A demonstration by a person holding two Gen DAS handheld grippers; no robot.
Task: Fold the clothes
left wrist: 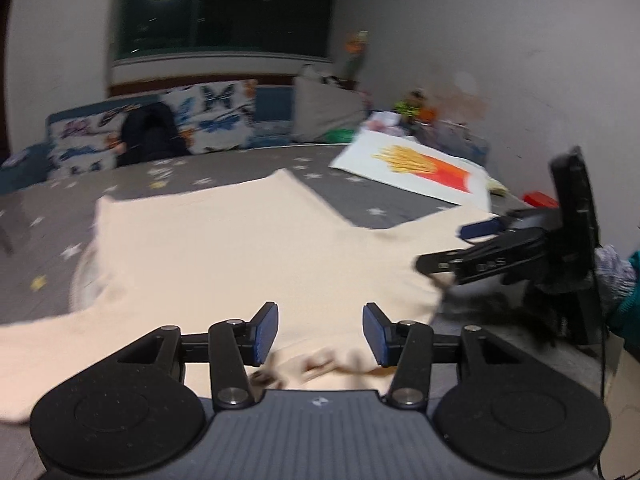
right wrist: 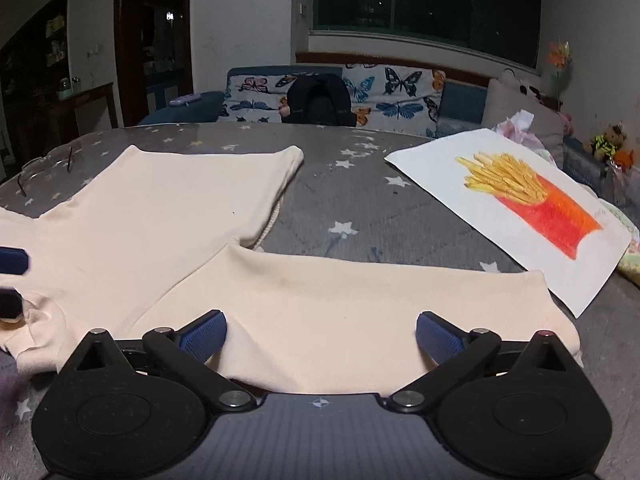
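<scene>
Right wrist: cream garment (right wrist: 168, 208) flat, sleeve (right wrist: 360, 312) pointing right; both hand-held grippers open, empty.

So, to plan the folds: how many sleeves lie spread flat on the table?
2: right sleeve lies beneath the right gripper; left sleeve stretches left of the left gripper.

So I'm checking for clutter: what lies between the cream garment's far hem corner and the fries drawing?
Only bare grey star-print cover between the cream garment and the fries drawing, clearest in the right wrist view.
</scene>
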